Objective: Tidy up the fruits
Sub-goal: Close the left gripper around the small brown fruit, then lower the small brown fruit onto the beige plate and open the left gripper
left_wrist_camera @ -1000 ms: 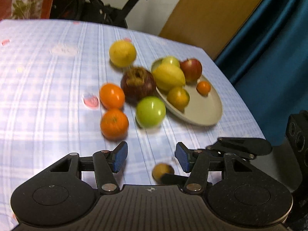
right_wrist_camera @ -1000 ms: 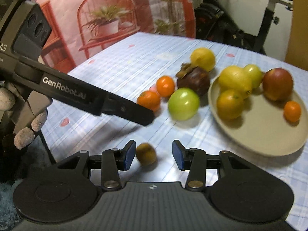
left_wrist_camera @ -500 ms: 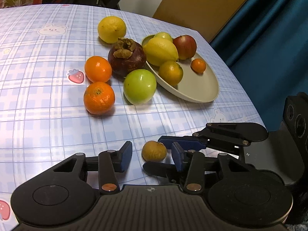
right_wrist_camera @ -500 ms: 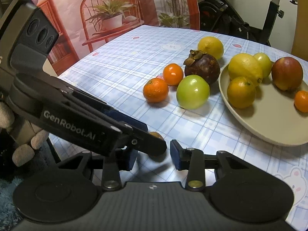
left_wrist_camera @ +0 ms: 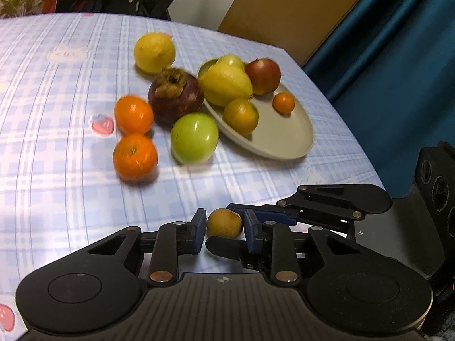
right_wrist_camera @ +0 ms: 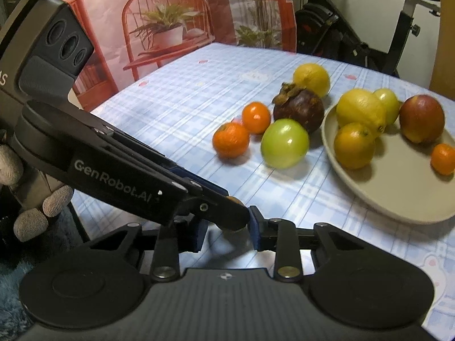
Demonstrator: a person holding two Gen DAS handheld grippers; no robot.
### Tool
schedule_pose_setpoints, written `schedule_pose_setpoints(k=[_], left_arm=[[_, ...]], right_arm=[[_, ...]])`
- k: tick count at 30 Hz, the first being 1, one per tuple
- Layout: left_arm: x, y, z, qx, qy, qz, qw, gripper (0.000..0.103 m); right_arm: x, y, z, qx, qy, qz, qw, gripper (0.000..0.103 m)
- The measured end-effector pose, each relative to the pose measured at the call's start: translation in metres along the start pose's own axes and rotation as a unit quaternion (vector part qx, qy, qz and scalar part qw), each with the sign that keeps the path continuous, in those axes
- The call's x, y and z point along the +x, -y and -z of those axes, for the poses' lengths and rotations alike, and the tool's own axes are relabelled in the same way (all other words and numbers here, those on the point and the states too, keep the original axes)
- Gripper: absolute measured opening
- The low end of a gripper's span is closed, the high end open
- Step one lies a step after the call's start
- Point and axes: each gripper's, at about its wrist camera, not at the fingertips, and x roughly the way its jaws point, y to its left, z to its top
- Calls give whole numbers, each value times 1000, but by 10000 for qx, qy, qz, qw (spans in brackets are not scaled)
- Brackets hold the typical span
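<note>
A small yellow-brown fruit [left_wrist_camera: 224, 222] sits between the pads of my left gripper [left_wrist_camera: 224, 226], which has closed on it near the table's front edge. My right gripper [right_wrist_camera: 226, 231] comes in from the side around the same fruit [right_wrist_camera: 234, 200], which the left gripper's fingers [right_wrist_camera: 199, 199] mostly hide there. A beige plate [left_wrist_camera: 284, 139] holds a yellow lemon [left_wrist_camera: 224, 85], a red apple [left_wrist_camera: 263, 75], a small green fruit, an orange and a tiny orange. Two oranges [left_wrist_camera: 135, 156], a green apple [left_wrist_camera: 194, 137], a mangosteen [left_wrist_camera: 176, 95] and a lemon [left_wrist_camera: 154, 52] lie on the cloth.
The table has a blue checked cloth [left_wrist_camera: 57, 113]. Its right edge falls off beside a dark blue curtain [left_wrist_camera: 398, 56]. An exercise bike [right_wrist_camera: 355, 34] and a printed backdrop with a chair and plants [right_wrist_camera: 170, 22] stand behind the table.
My left gripper's jaws have narrowed onto the small fruit. My right gripper's jaws have narrowed too. Both cameras have shifted slightly and the view is a little blurred.
</note>
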Motion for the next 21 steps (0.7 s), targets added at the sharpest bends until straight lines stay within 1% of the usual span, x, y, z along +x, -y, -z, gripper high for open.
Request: schedule_pose_setpoints(k=[3,8,13,16,21], left_arm=[[1,3,-4,35,10,14,10000,30],[6,3,0,-6,-64,42,10000,30],[-1,4,-3,-4,64,61,10000,30],[-9,13,-16,103,220,23,9997,30],[-24,38,-51,384,641,7,9972,30]], right_arm=[[-3,4,-1,66,62,33,10000,29],[-1,6,5,117,-16,32,9999,29],[-7,6,2,83,99,52,9999,29],[-17,9,-8,47,297,97,9995,29],[-44,22,-35,-117,732,292,9968,29]])
